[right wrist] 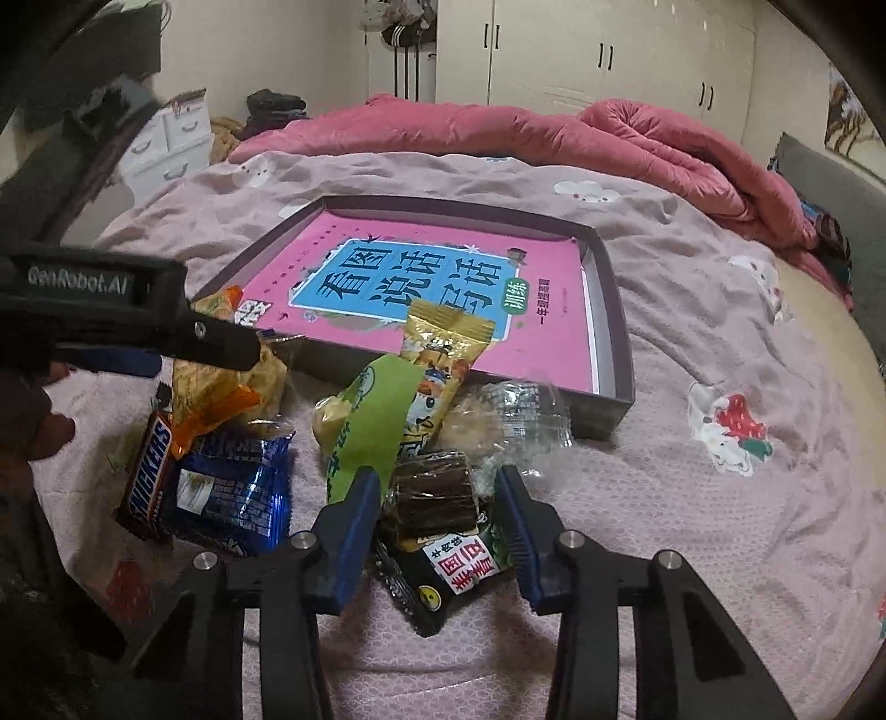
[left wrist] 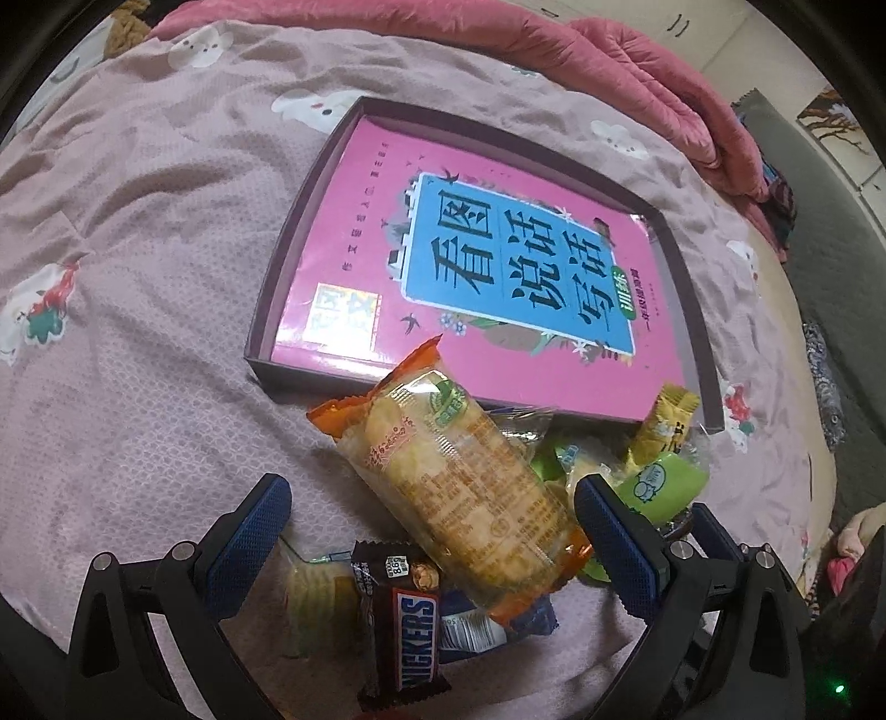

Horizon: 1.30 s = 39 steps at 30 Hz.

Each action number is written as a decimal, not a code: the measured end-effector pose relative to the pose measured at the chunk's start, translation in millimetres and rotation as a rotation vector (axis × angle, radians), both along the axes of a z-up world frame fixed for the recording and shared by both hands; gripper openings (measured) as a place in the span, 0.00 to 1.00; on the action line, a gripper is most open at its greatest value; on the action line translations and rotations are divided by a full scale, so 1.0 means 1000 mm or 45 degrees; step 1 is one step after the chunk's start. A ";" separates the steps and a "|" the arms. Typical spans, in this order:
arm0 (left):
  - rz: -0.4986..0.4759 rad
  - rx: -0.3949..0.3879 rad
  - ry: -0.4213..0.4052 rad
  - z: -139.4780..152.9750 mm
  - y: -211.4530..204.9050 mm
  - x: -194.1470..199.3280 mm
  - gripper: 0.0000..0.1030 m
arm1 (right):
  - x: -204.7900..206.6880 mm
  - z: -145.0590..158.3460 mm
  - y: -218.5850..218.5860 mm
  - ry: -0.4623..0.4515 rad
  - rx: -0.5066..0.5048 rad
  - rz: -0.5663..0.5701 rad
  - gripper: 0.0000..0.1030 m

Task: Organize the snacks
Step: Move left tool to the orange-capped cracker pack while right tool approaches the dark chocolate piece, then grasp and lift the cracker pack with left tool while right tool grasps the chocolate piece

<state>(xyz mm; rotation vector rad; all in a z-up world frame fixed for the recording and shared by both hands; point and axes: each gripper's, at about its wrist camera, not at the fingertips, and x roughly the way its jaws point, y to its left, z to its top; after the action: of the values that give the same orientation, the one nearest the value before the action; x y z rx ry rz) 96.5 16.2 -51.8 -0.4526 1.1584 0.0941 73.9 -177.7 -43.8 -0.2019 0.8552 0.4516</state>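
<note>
A pile of snacks lies on the bed in front of a dark shallow box (left wrist: pixel 260 343) that holds a pink book (left wrist: pixel 354 221). My left gripper (left wrist: pixel 432 487) stands open, with its jaws wide on either side of an orange cracker pack (left wrist: pixel 459 498). Below that pack lie a Snickers bar (left wrist: pixel 412 637) and a blue packet (left wrist: pixel 476 631). A green packet (left wrist: pixel 659 482) sits to the right. In the right wrist view my right gripper (right wrist: pixel 438 476) is shut on a dark brown snack packet (right wrist: pixel 434 493) with a black wrapper. One of the left gripper's black fingers (right wrist: pixel 221 338) reaches in from the left.
A green packet (right wrist: pixel 371 421), a yellow packet (right wrist: pixel 443 343) and a clear-wrapped pastry (right wrist: pixel 498 415) lie just ahead of the right gripper. A rumpled pink quilt (right wrist: pixel 637 144) is heaped at the far side of the bed. Wardrobes (right wrist: pixel 598 50) and white drawers (right wrist: pixel 171 138) stand beyond.
</note>
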 end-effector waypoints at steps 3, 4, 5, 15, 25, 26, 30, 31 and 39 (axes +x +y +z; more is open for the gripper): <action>0.008 -0.022 0.002 -0.004 0.002 0.000 0.99 | 0.001 0.000 -0.004 0.010 0.029 0.004 0.38; 0.009 -0.028 0.002 -0.005 0.003 0.000 0.99 | 0.000 0.000 -0.004 0.009 0.030 0.007 0.38; 0.010 -0.033 0.003 -0.006 0.003 0.001 0.99 | 0.000 0.000 -0.004 0.007 0.028 0.008 0.37; -0.007 -0.064 -0.002 -0.009 0.002 0.003 0.87 | 0.000 -0.002 -0.003 0.003 -0.006 -0.006 0.37; -0.046 -0.061 -0.029 -0.005 -0.001 0.000 0.48 | -0.003 0.006 -0.008 -0.024 0.030 -0.010 0.35; -0.051 -0.053 -0.036 -0.002 -0.001 -0.001 0.44 | -0.004 0.007 -0.008 -0.024 0.038 -0.011 0.35; -0.064 -0.054 -0.048 0.003 0.000 -0.007 0.40 | -0.008 0.015 -0.013 -0.050 0.074 -0.016 0.35; -0.066 -0.059 -0.053 0.004 0.001 -0.008 0.39 | -0.009 0.017 -0.014 -0.059 0.078 -0.017 0.35; -0.057 -0.071 -0.091 0.018 0.012 -0.017 0.24 | -0.011 0.029 -0.018 -0.105 0.120 -0.031 0.35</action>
<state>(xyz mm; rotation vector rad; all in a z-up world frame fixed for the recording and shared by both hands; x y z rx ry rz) 79.6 28.5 -34.2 -0.4755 1.1020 0.0067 63.2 -196.0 -14.6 -0.1226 0.7528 0.4569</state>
